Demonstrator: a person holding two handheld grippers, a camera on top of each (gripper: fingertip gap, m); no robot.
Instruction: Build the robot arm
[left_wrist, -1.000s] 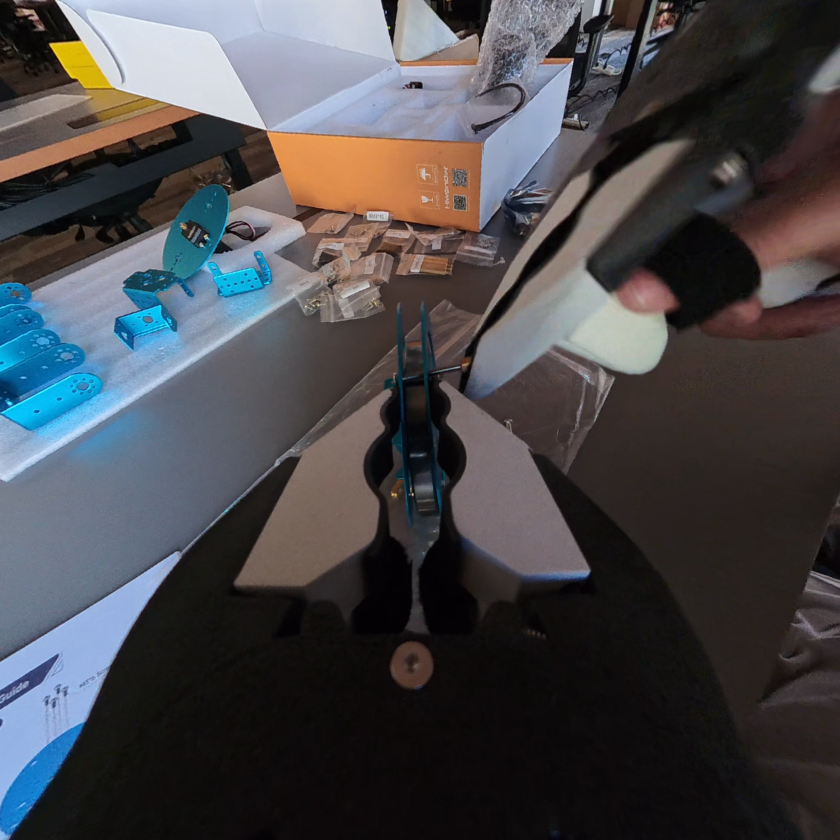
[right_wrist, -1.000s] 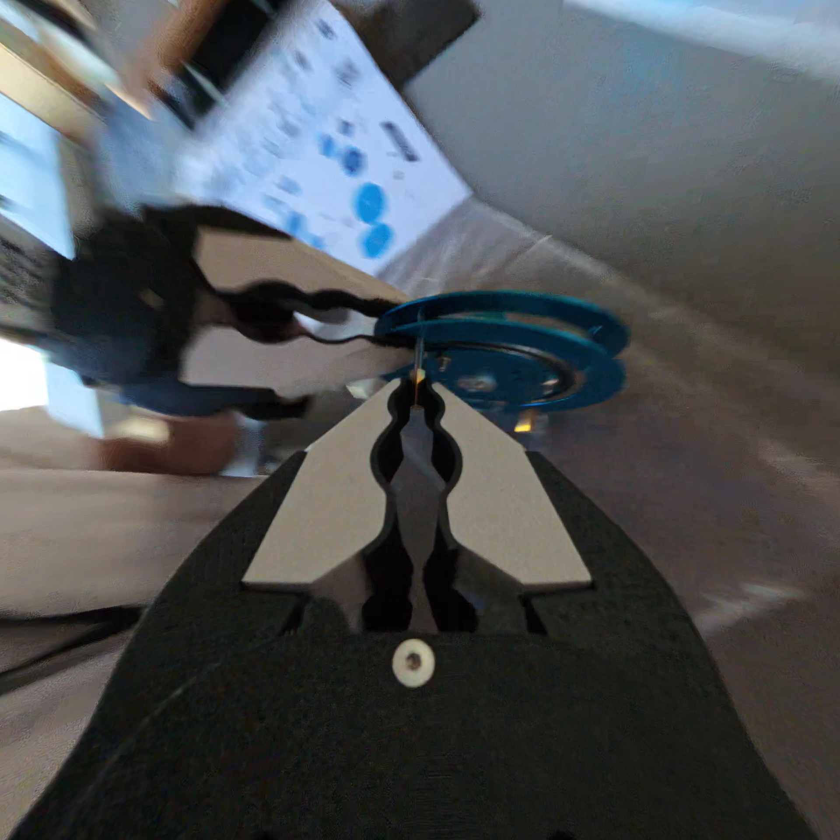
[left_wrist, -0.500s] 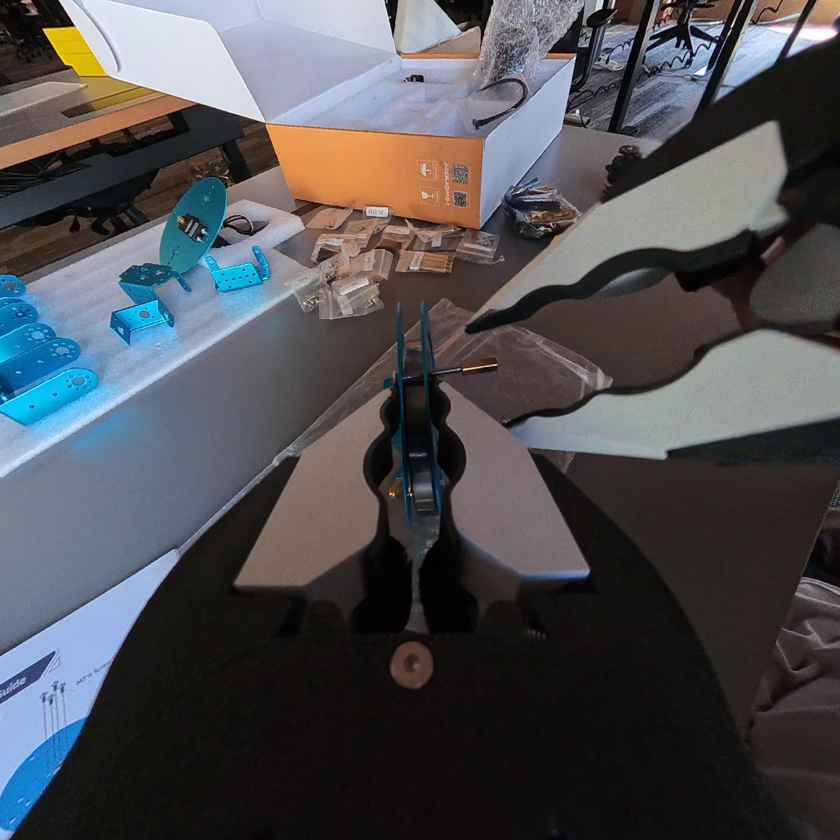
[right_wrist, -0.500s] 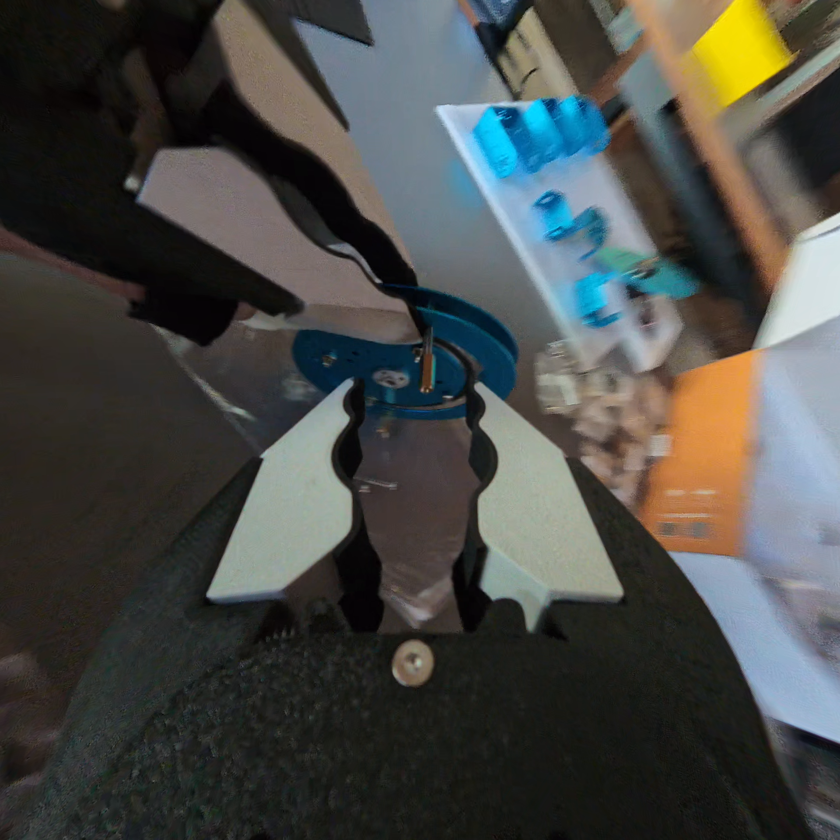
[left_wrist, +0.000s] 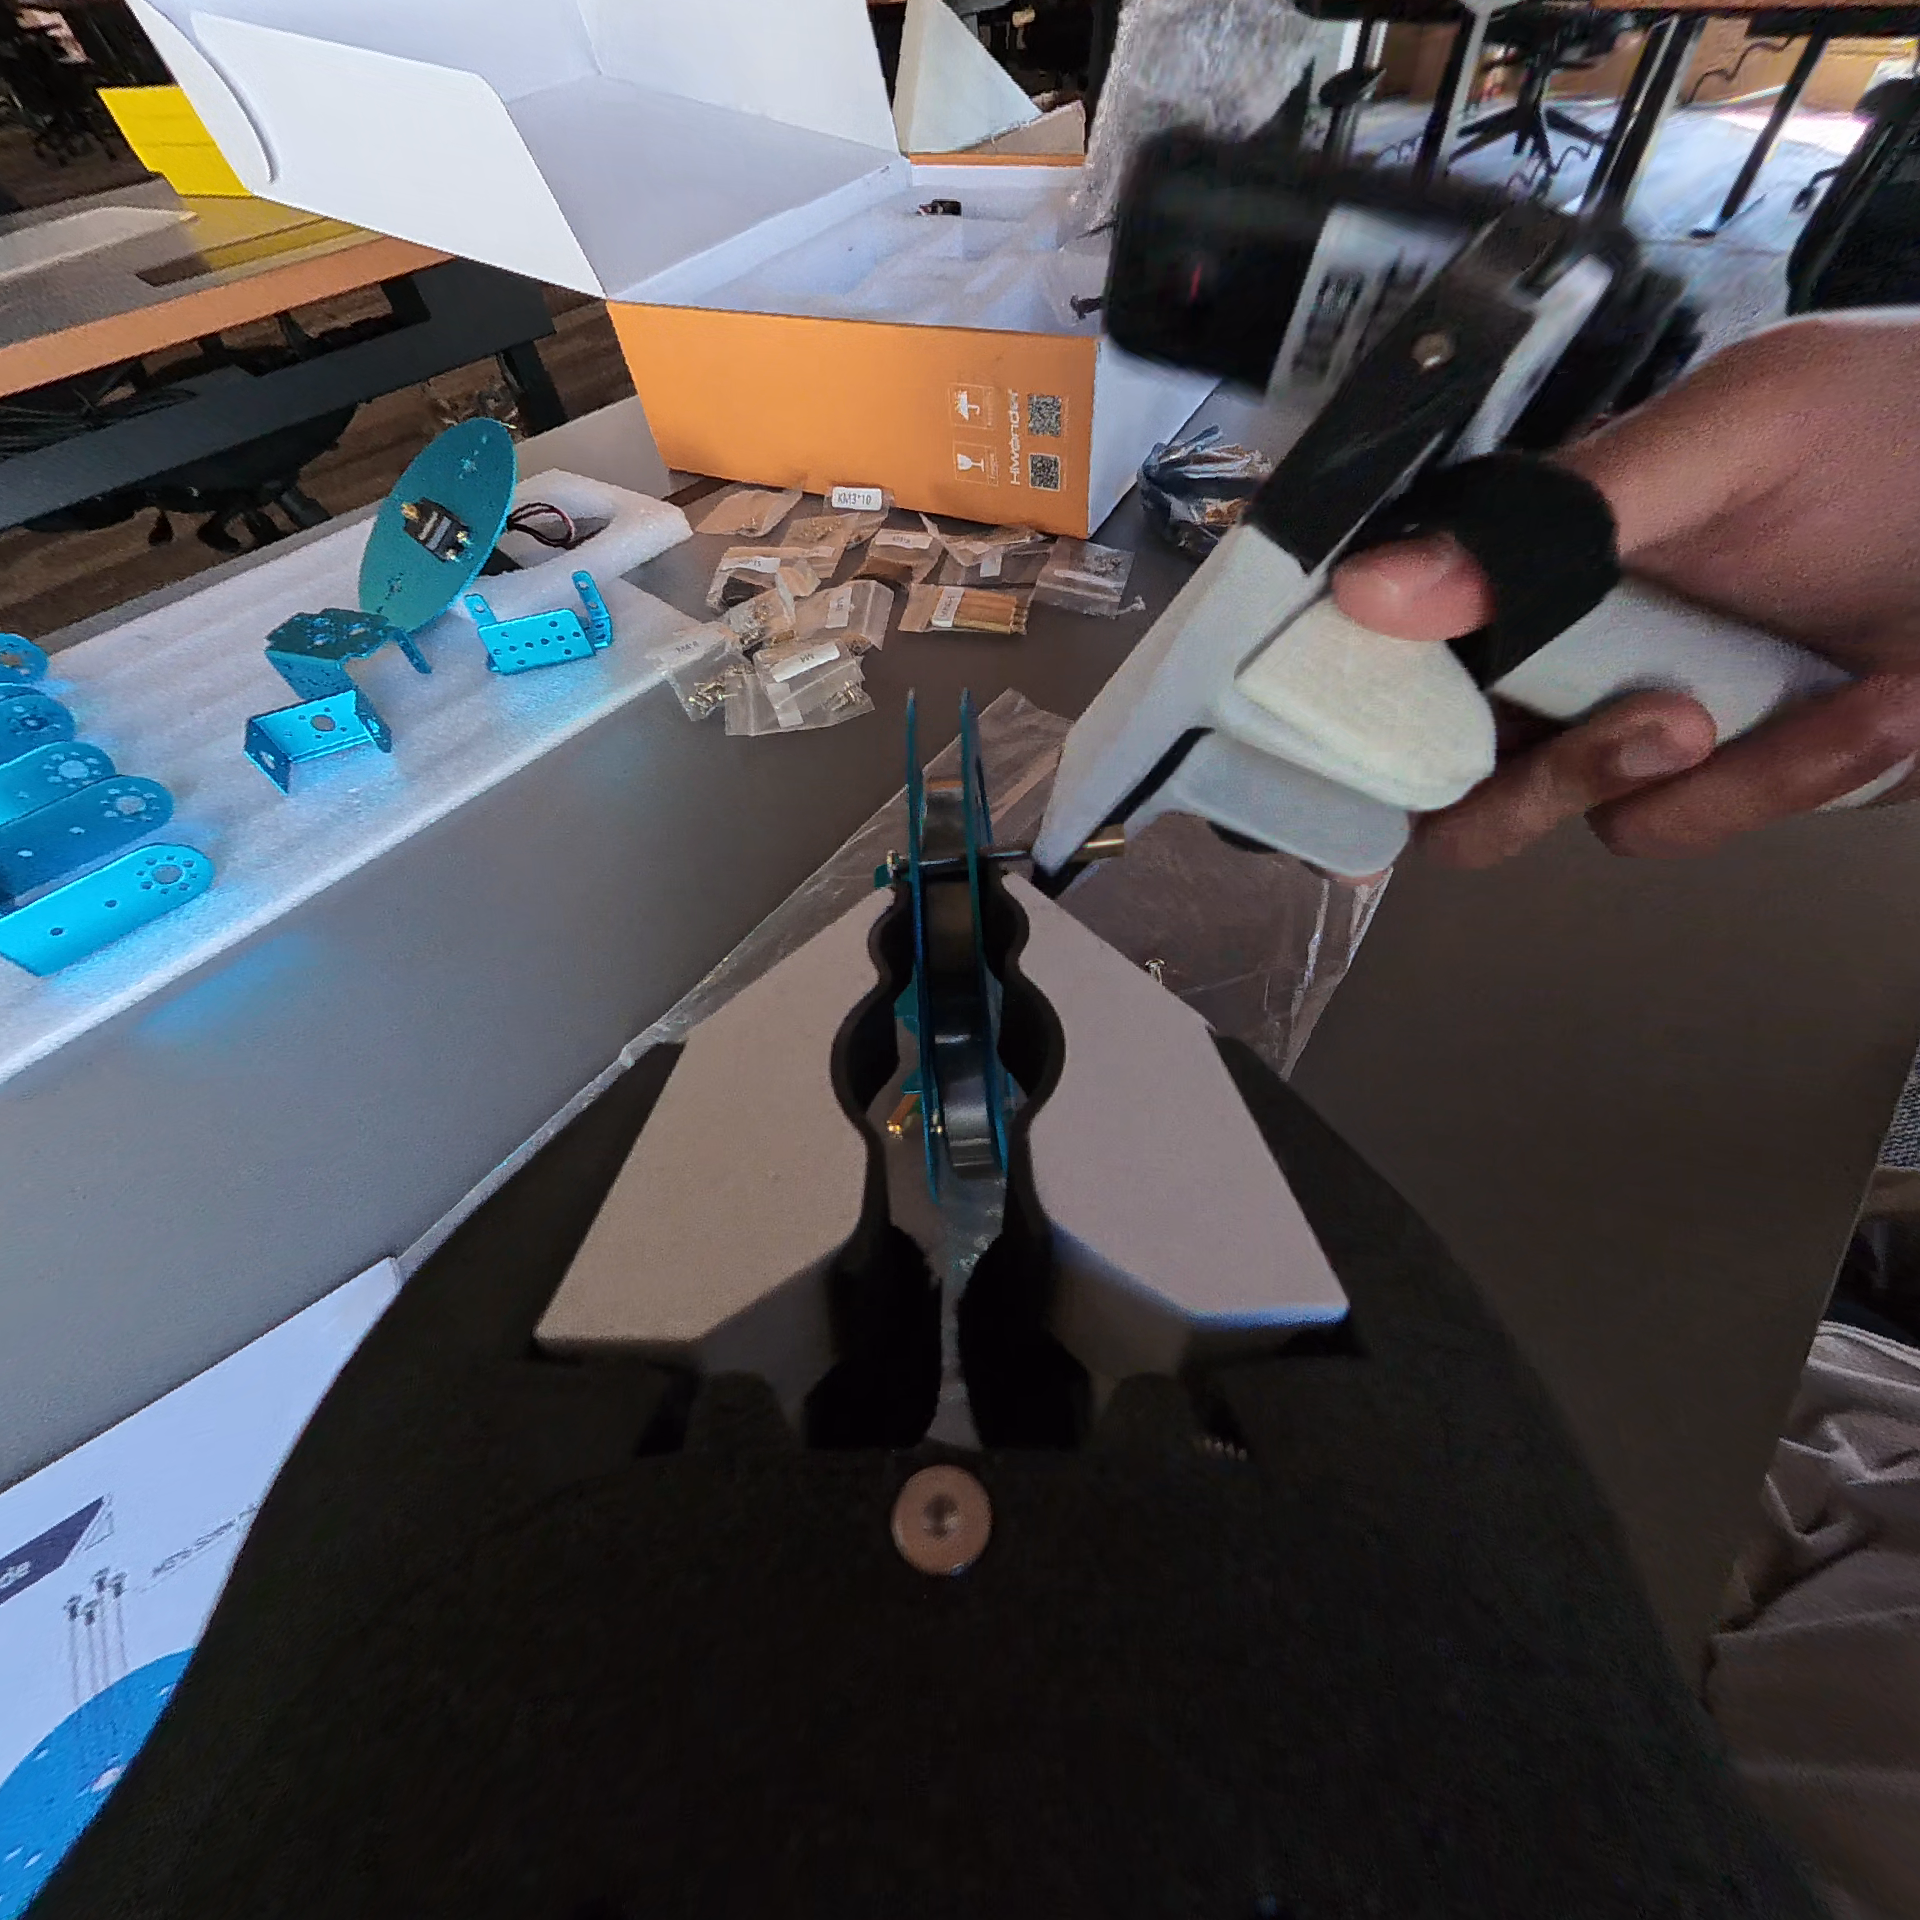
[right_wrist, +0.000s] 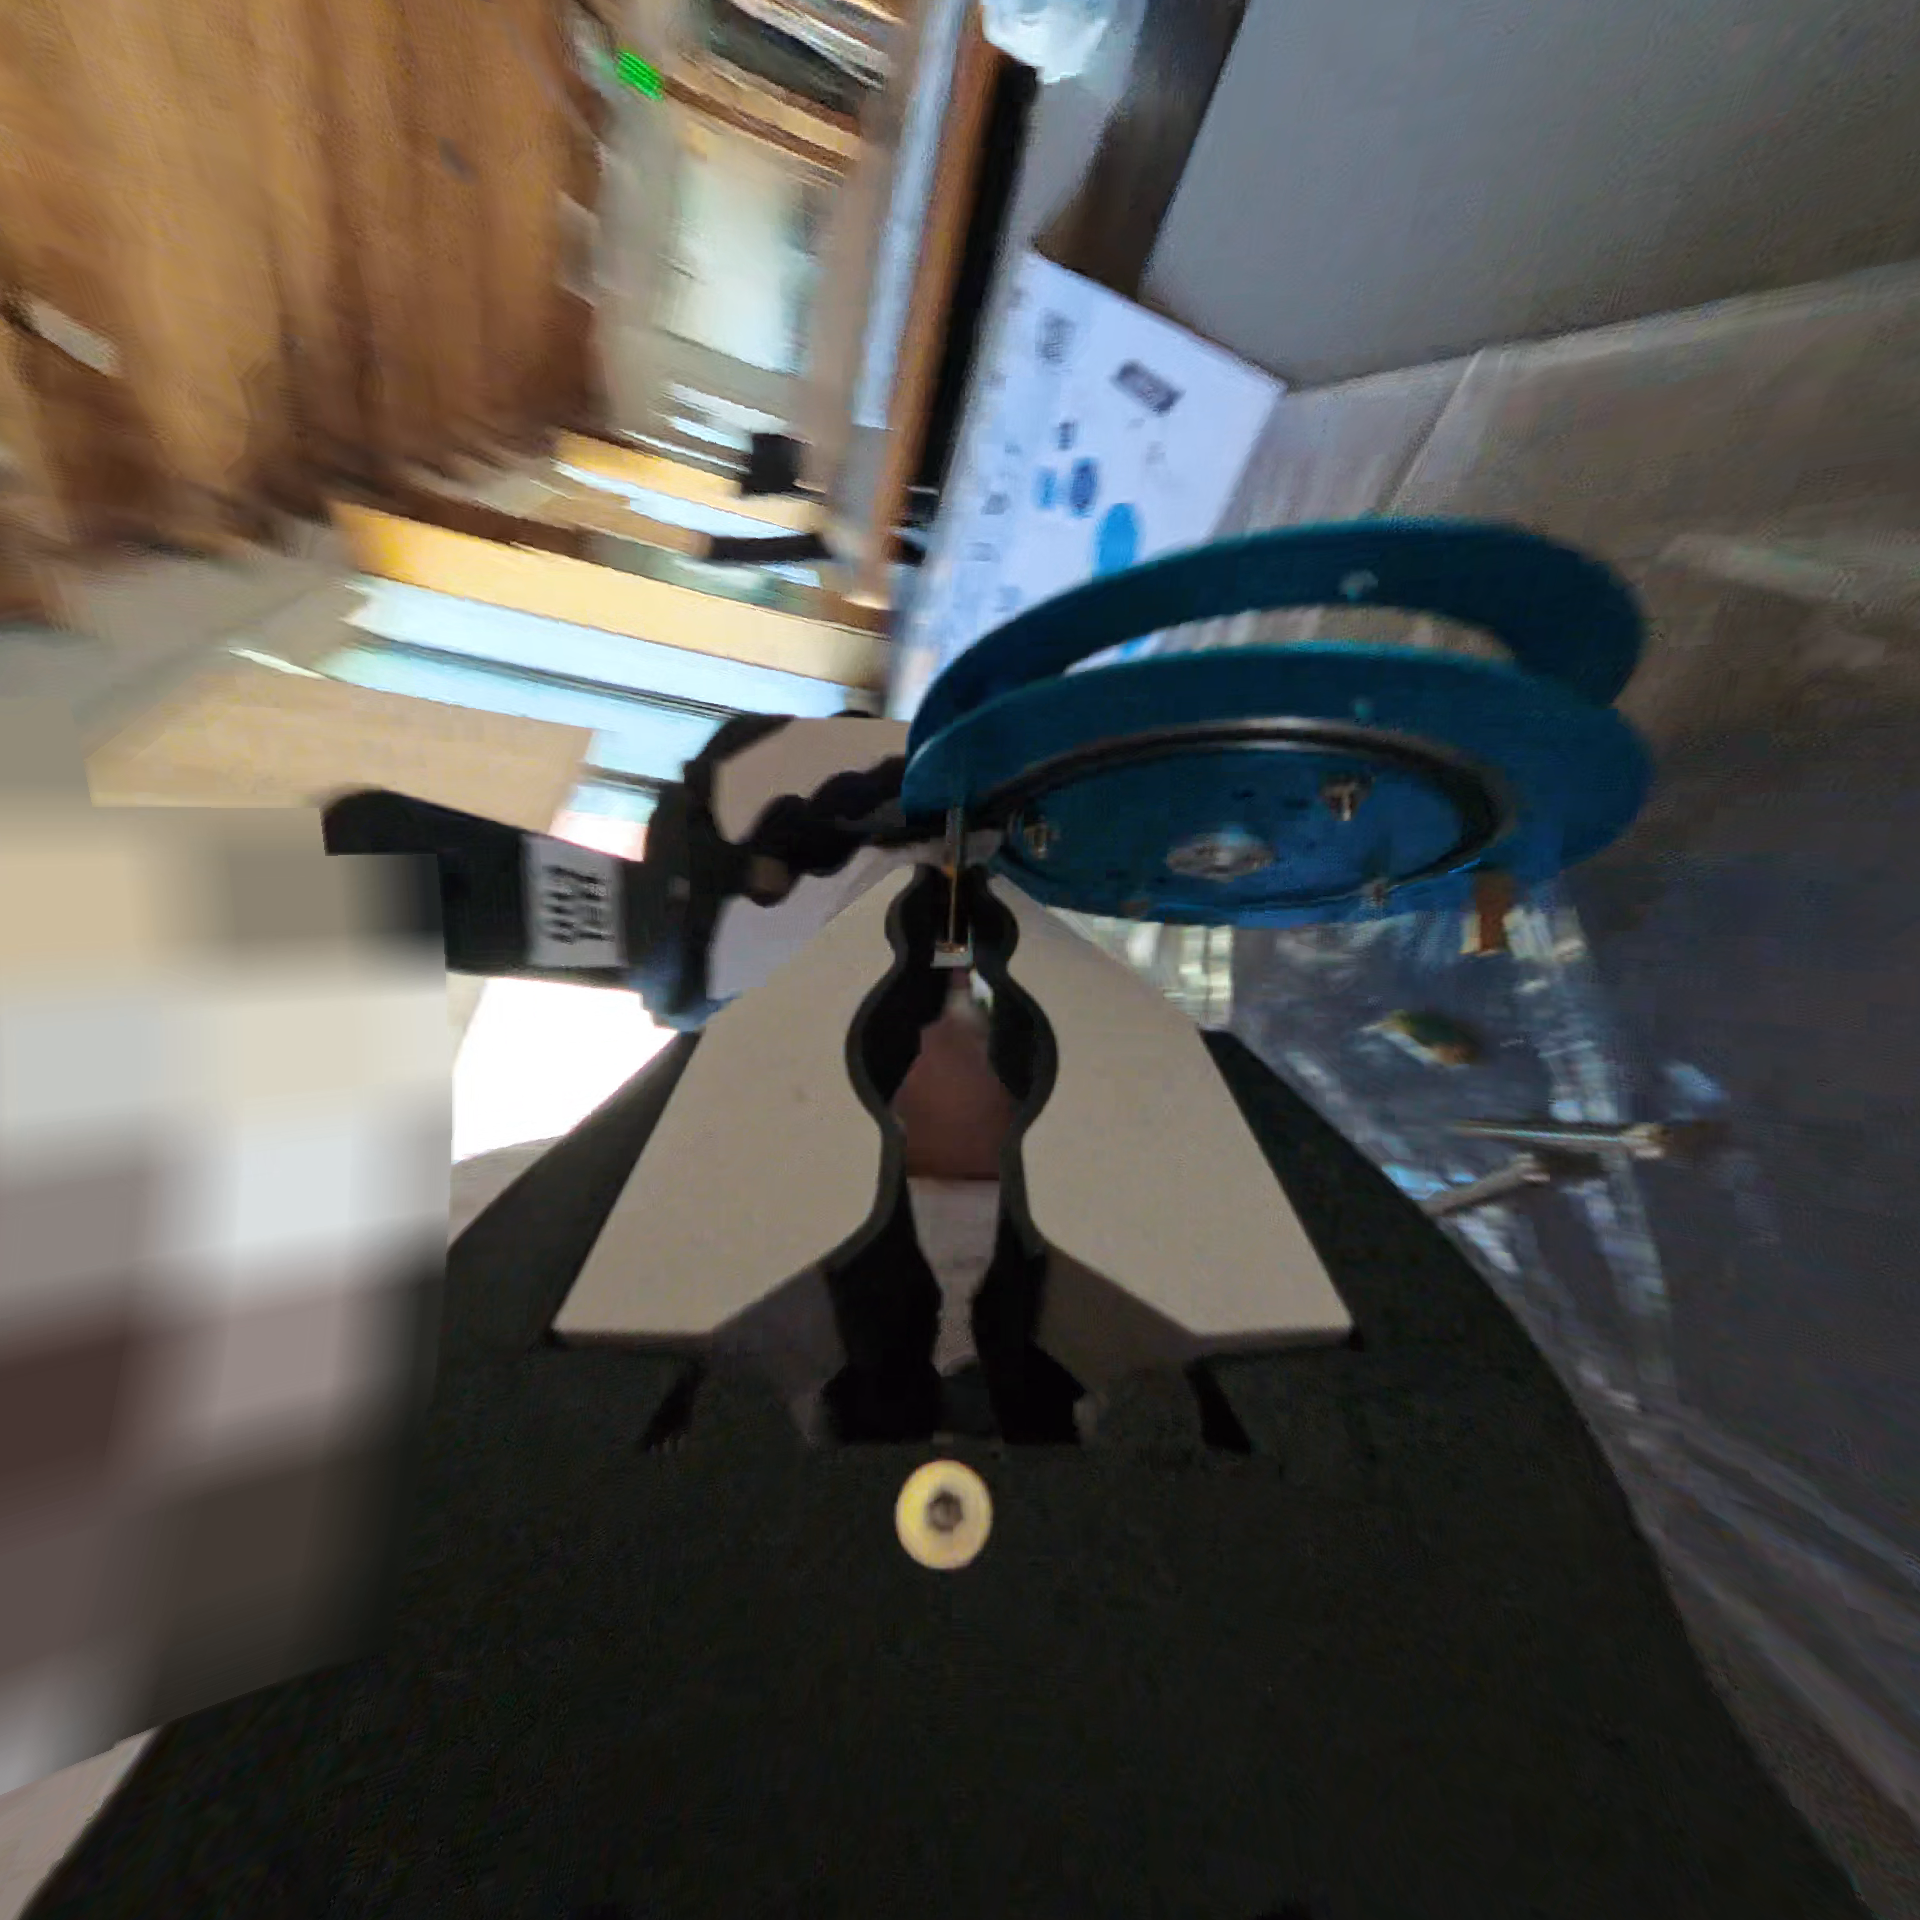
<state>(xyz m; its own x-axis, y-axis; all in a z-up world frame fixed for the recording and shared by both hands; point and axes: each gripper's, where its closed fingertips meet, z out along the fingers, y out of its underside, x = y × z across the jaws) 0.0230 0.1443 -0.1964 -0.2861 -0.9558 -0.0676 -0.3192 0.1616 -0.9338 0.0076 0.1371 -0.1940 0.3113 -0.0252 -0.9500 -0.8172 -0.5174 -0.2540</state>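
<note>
My left gripper (left_wrist: 940, 899) is shut on a blue disc assembly (left_wrist: 940, 997): two round blue plates with a black ring between them, held edge-on above the grey table. A thin screw with a brass standoff (left_wrist: 1098, 847) sticks out of its right side. My right gripper (left_wrist: 1044, 868), held by a hand (left_wrist: 1745, 582), comes in from the right with its tips closed on that standoff. In the blurred right wrist view, the right gripper (right_wrist: 951, 899) pinches the standoff (right_wrist: 951, 920) at the rim of the blue discs (right_wrist: 1299, 821). The left gripper (right_wrist: 790, 831) holds the discs from the left.
An open orange and white box (left_wrist: 862, 405) stands at the back. Small bags of screws (left_wrist: 883, 592) lie before it. White foam (left_wrist: 260, 831) at the left carries blue brackets (left_wrist: 317, 727) and a blue plate with a servo (left_wrist: 436, 525). A clear plastic bag (left_wrist: 1247, 935) and a printed sheet (left_wrist: 125, 1558) lie on the table. The tips of both grippers are at nearly the same place.
Half a second ago my right gripper stood open around the standoff, turned sideways. It has since rolled back and closed on the standoff. The left gripper and the discs have stayed put.
</note>
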